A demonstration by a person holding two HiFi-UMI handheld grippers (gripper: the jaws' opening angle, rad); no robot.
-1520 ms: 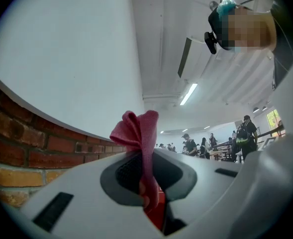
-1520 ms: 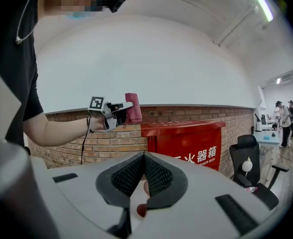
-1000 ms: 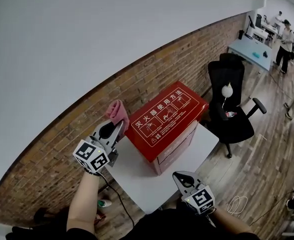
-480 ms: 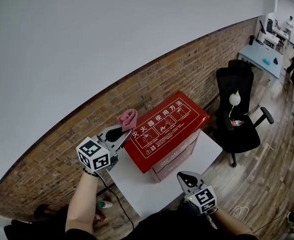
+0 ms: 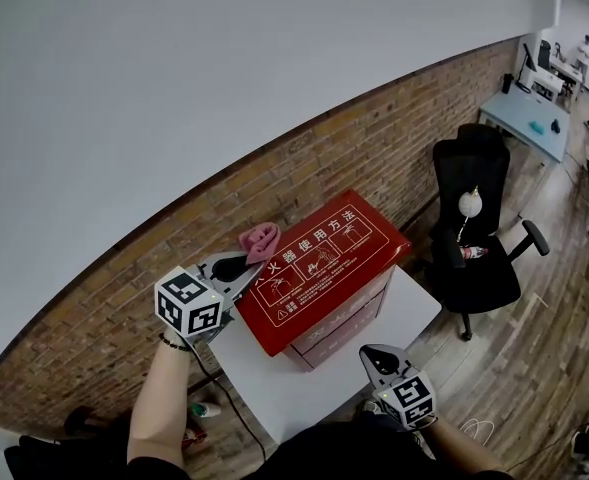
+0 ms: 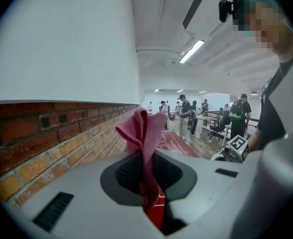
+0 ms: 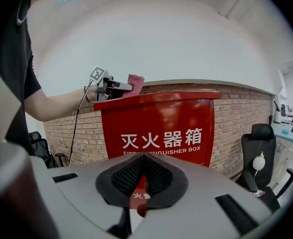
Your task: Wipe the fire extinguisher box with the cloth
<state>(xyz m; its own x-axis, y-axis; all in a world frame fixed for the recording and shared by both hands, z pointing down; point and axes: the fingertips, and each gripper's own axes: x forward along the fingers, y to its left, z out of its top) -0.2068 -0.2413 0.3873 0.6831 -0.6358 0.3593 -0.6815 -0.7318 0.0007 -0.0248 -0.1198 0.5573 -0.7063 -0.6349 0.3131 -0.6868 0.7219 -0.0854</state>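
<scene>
Brick wall point(image 5: 124, 298), left gripper point(image 5: 249, 268) pinching cloth point(image 5: 262, 240) at box point(image 5: 324, 268) edge, right gripper point(image 5: 372, 353) closed

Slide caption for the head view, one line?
Left gripper holds a pink cloth at a top corner of the red fire extinguisher box; right gripper hangs shut in front.

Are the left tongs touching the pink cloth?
Touching. The left gripper view shows the pink cloth pinched between the left tongs, which are shut on it.

Left gripper point(image 5: 251, 266) raised, arm outstretched, clamped on cloth point(image 5: 261, 240); right gripper point(image 5: 373, 352) low, jaws together.
</scene>
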